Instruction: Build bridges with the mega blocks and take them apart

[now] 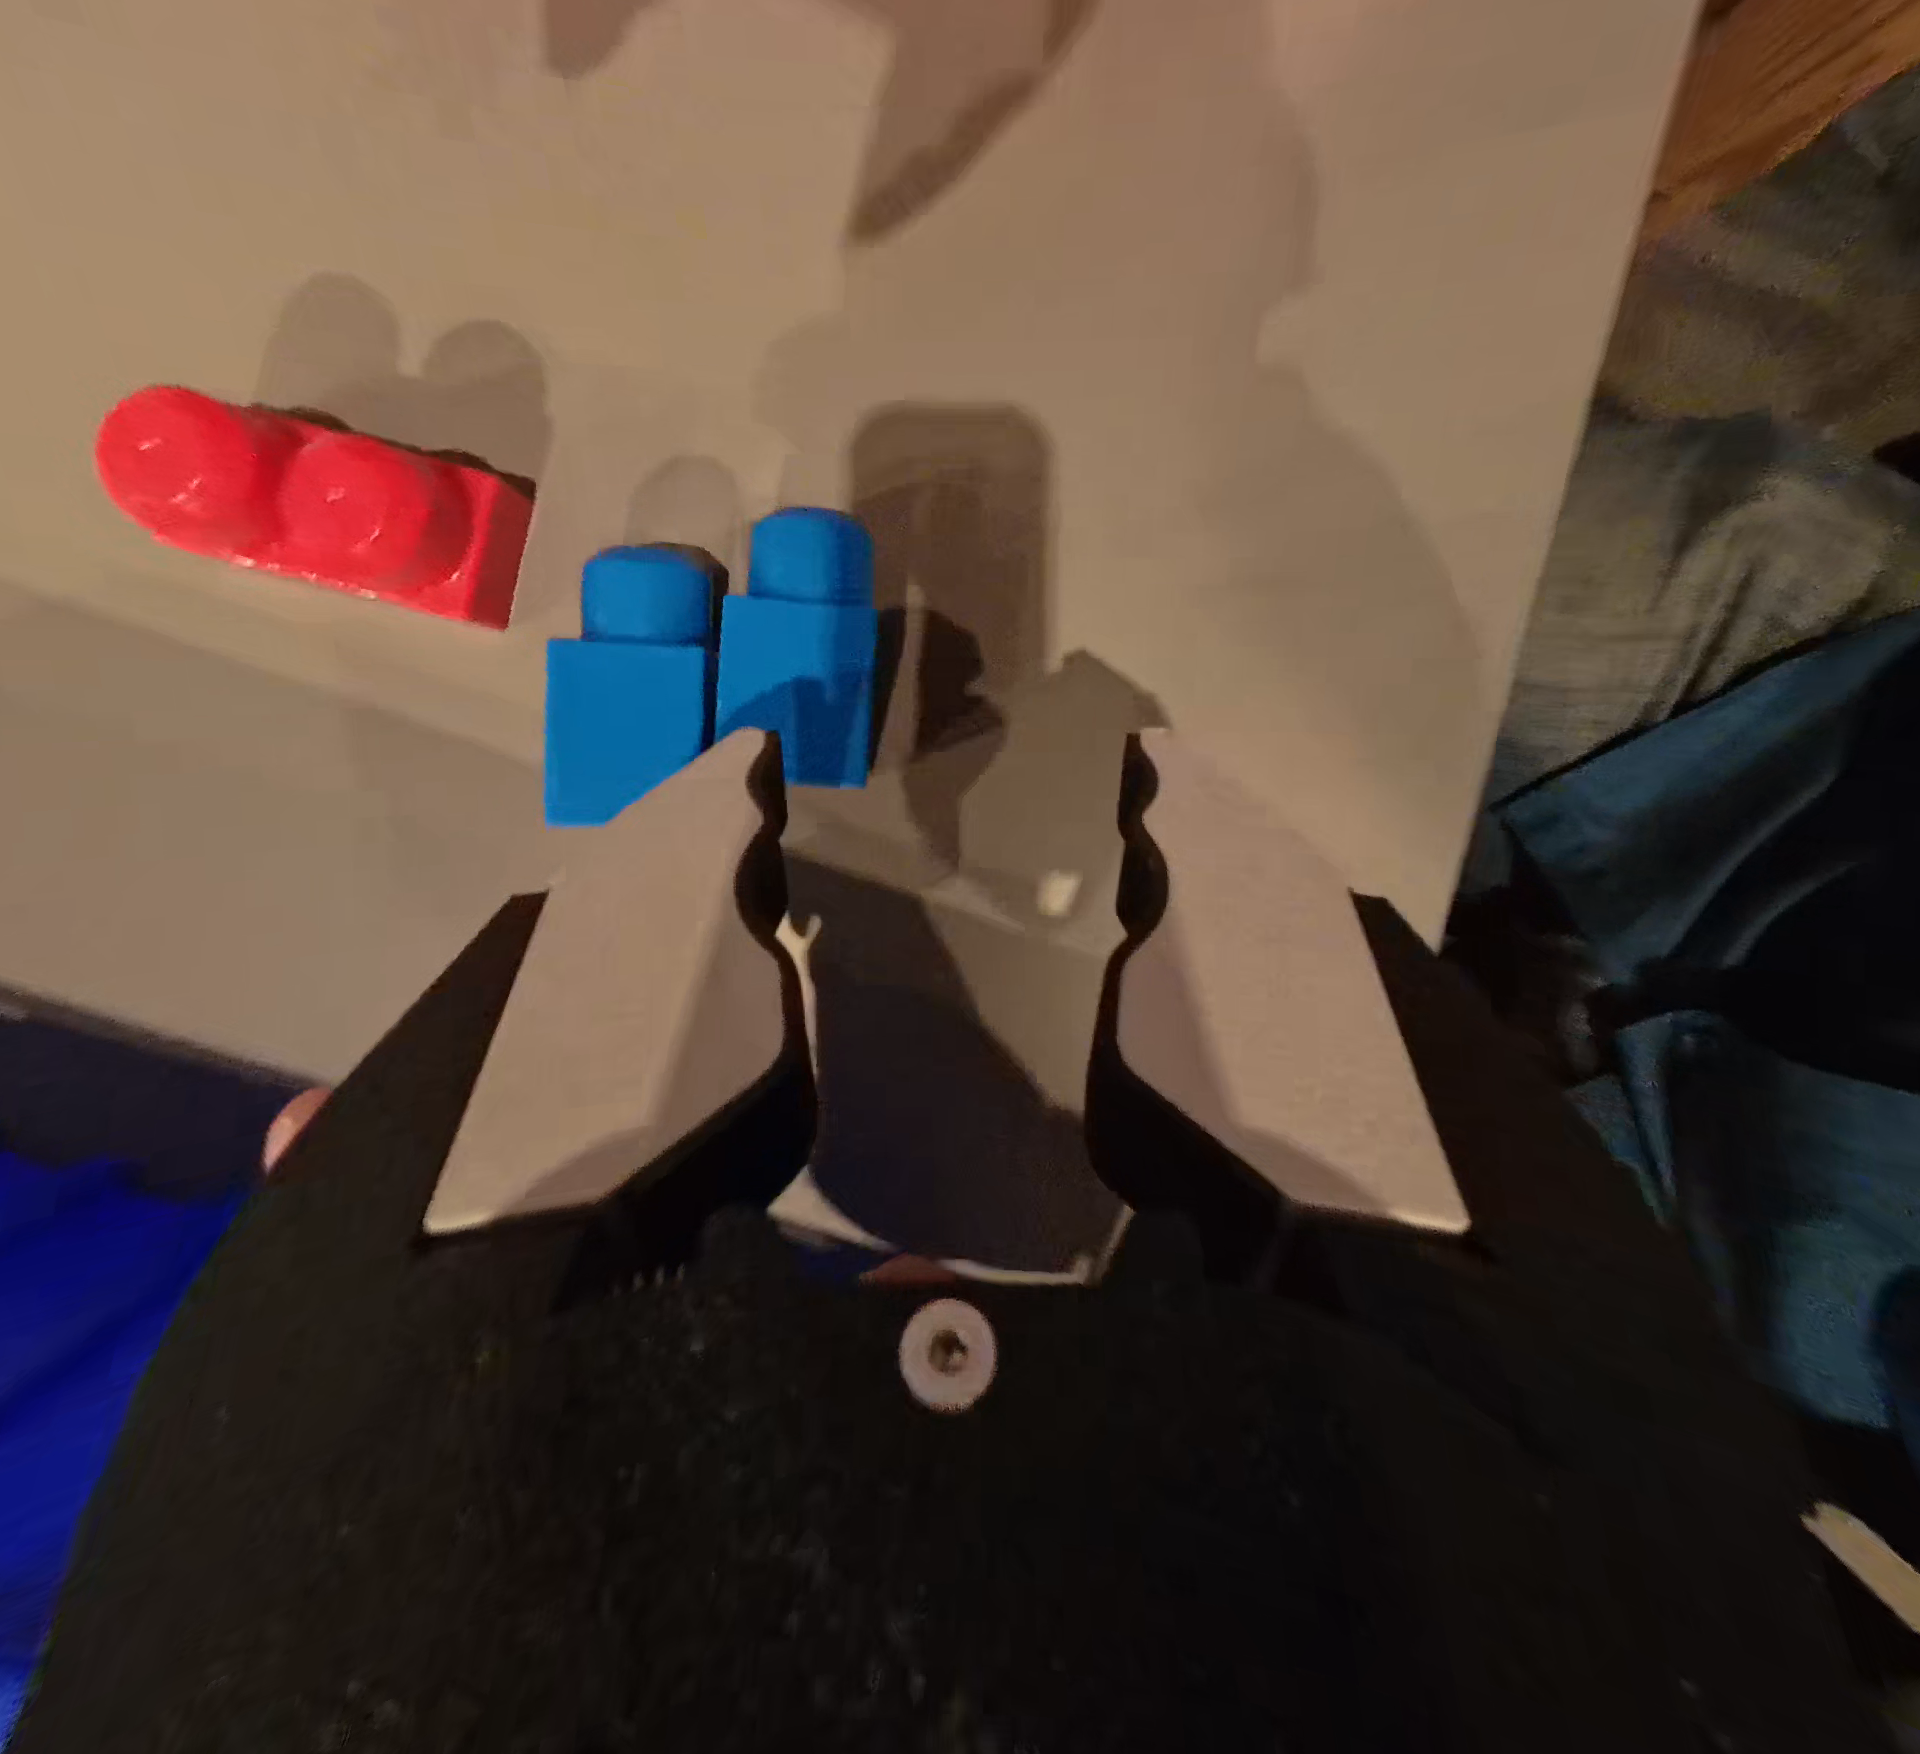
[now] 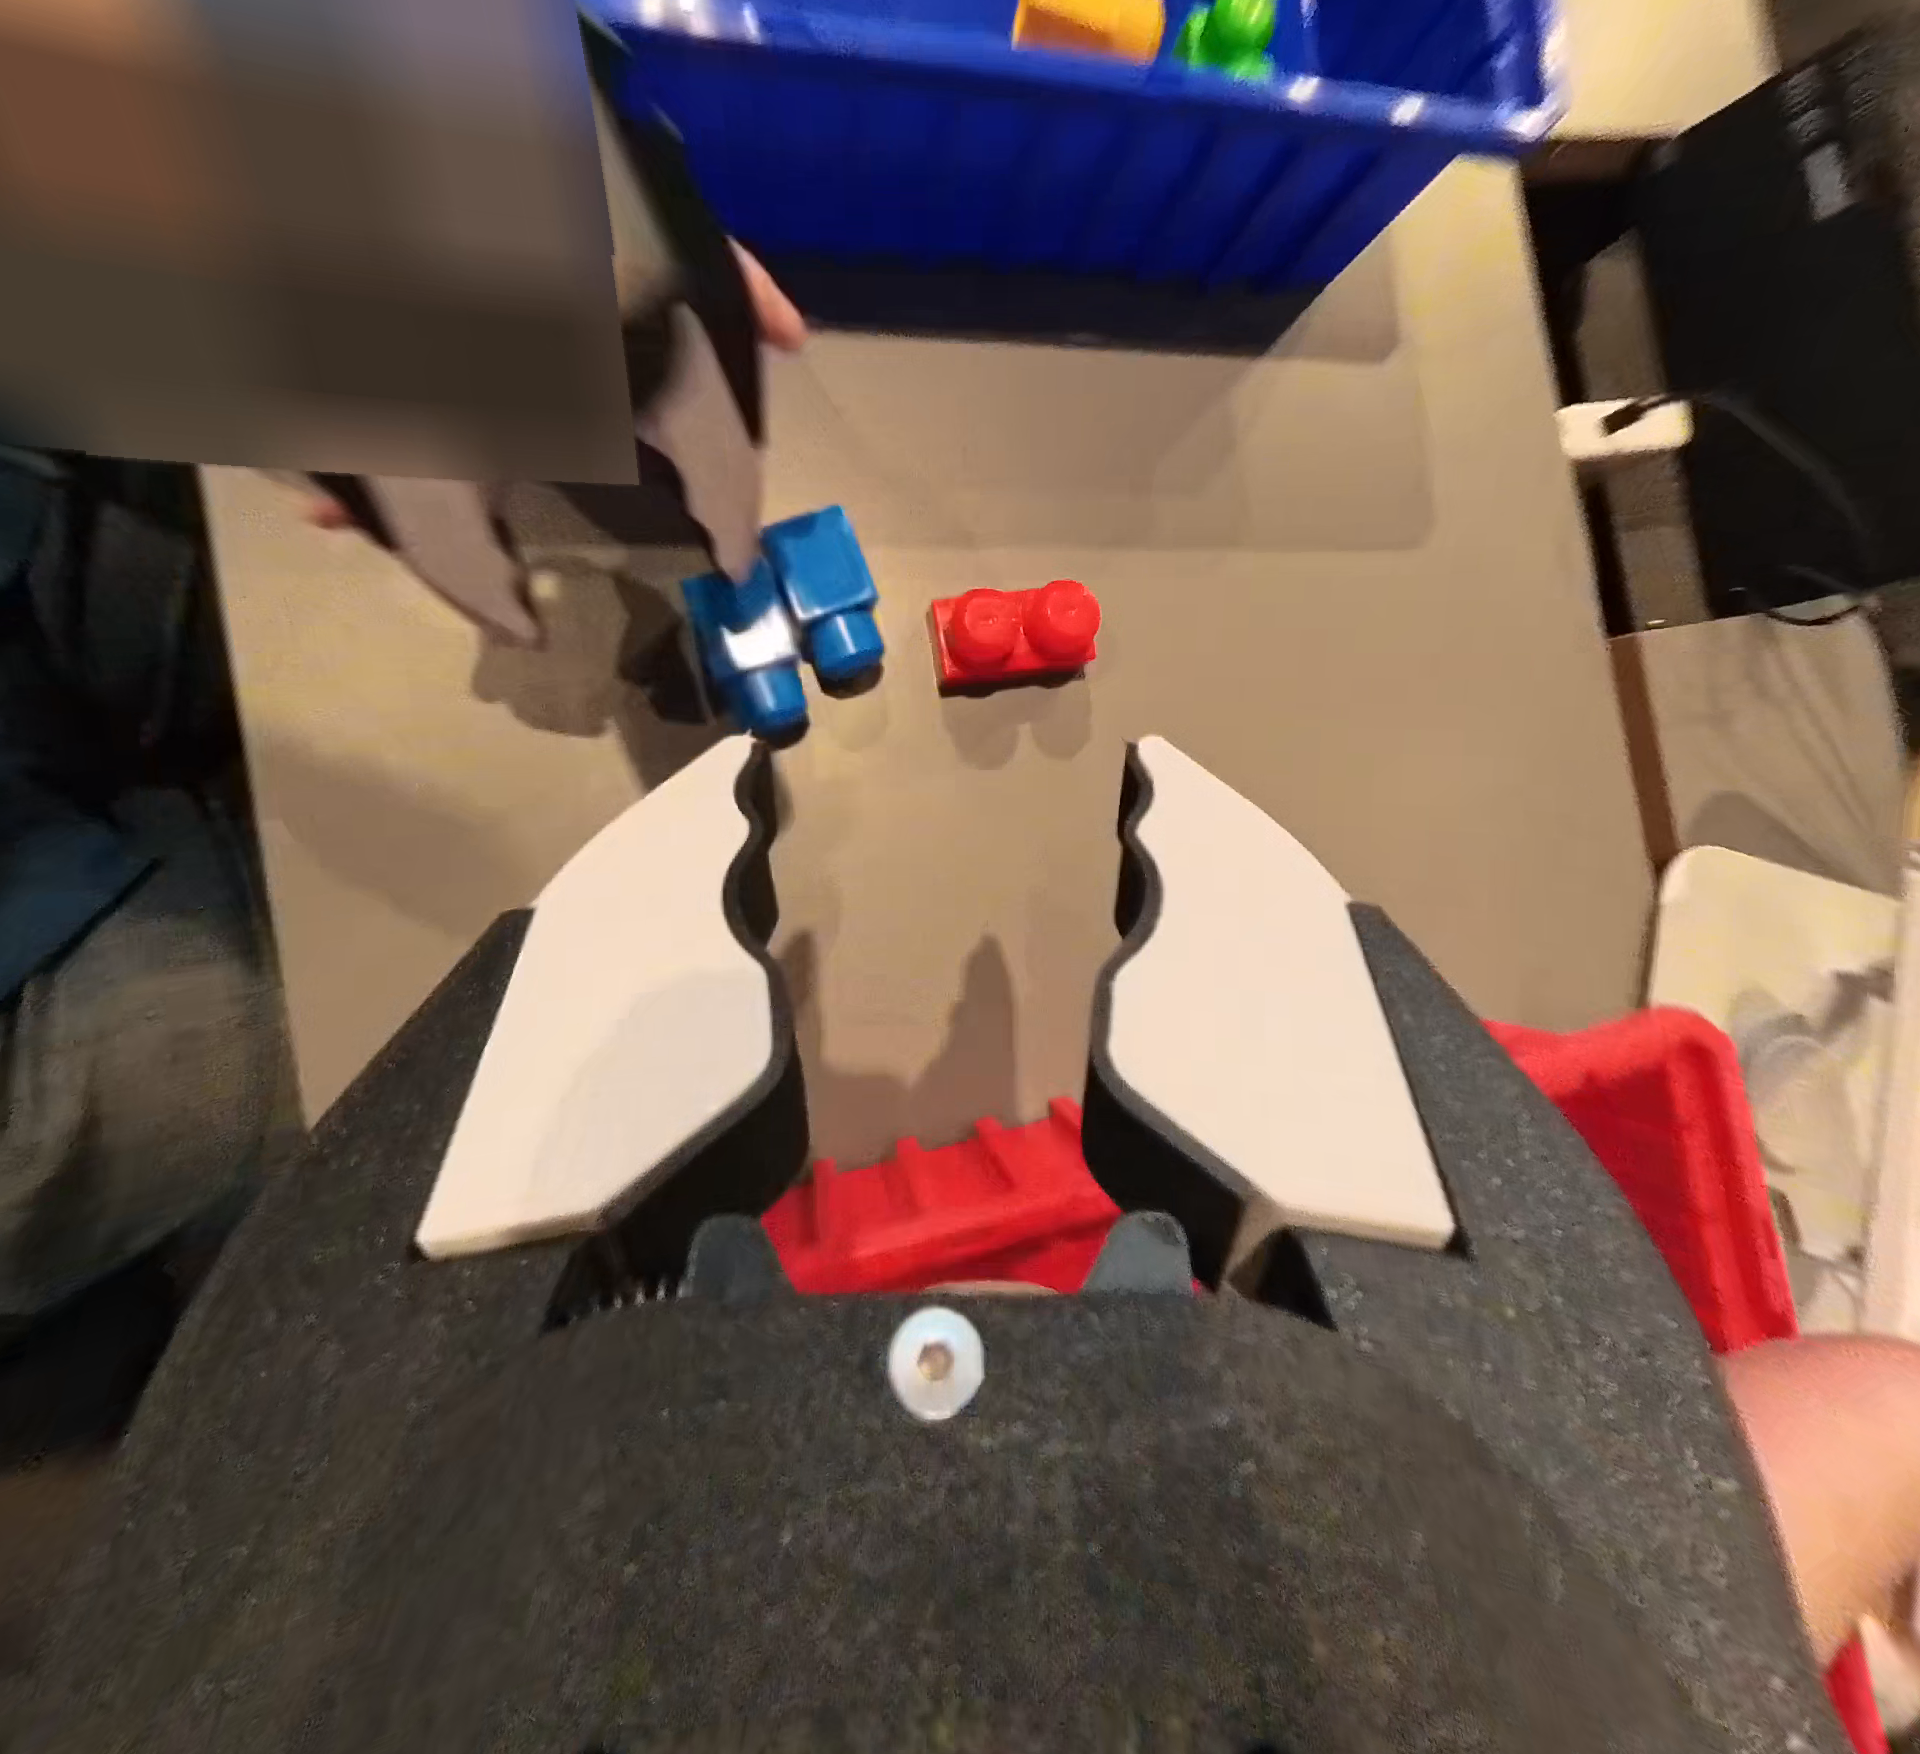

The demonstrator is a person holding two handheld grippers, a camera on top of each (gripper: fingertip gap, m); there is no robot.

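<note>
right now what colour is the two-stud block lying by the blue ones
Red; the right wrist view shows it best.

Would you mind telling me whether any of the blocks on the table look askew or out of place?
The two blue blocks lie tipped on their sides, close together, studs pointing sideways. The flat red block beside them sits upright. Nothing looks damaged.

Around the two blue blocks point(image 2: 784, 618), the red block point(image 2: 1013, 634) sits close on one side, the big blue bin point(image 2: 1039, 177) stands behind, and bare table point(image 2: 1299, 769) lies beyond the red block.
</note>
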